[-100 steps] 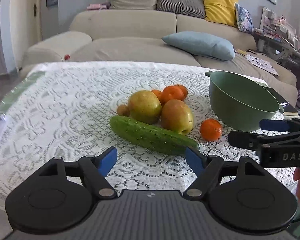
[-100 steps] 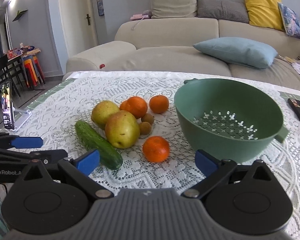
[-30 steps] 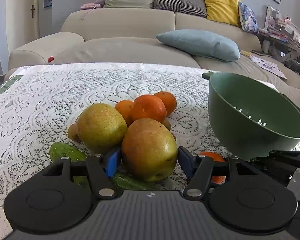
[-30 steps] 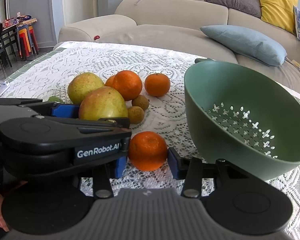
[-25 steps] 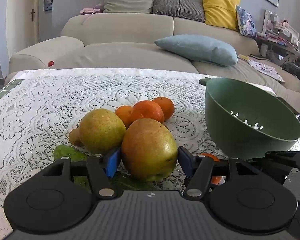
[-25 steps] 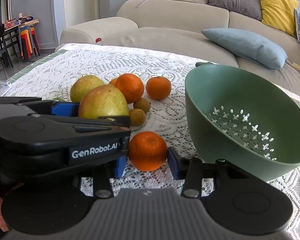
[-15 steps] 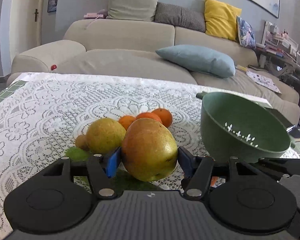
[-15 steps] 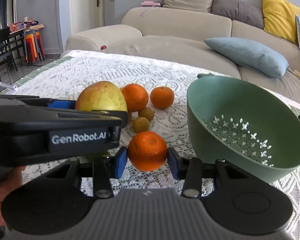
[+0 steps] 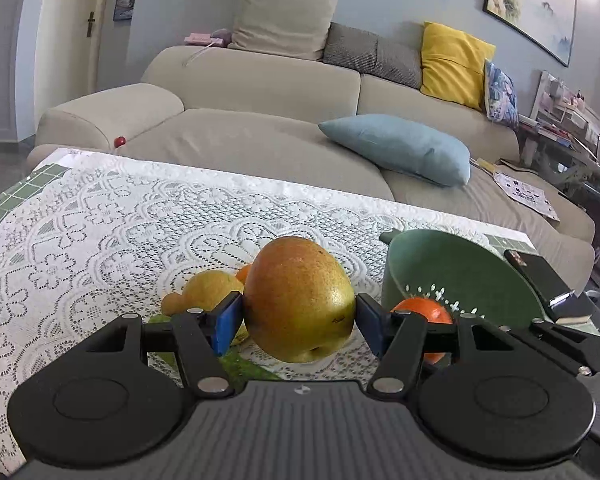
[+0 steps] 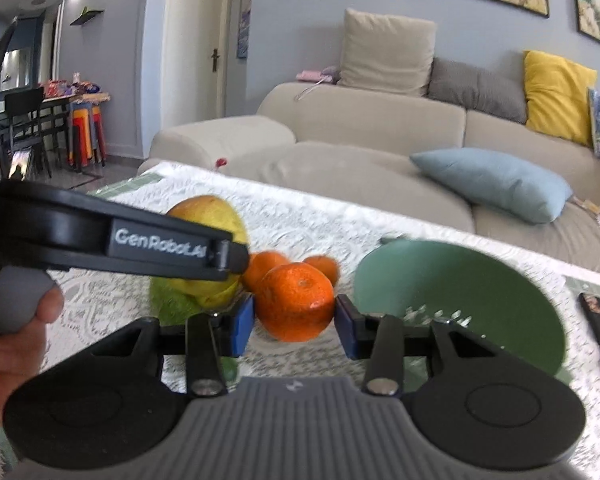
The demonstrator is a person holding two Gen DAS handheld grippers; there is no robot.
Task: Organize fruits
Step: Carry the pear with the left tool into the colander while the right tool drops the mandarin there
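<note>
Now L fingers (image 9: 236,322) grip pear (image 9: 298,298), R fingers (image 10: 242,322) grip mandarin (image 10: 296,300), near green colander (image 10: 480,292).

Right gripper (image 10: 295,320) clamped tangerine (image 10: 295,301) above lace-covered bench (image 10: 320,224). Left gripper (image 10: 224,256) held pear (image 10: 210,210) at left. Green colander (image 10: 460,280) sat at right.

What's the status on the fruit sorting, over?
Left gripper shut on pear, lifted. Right gripper shut on mandarin, lifted. Green colander open, path clear.
</note>
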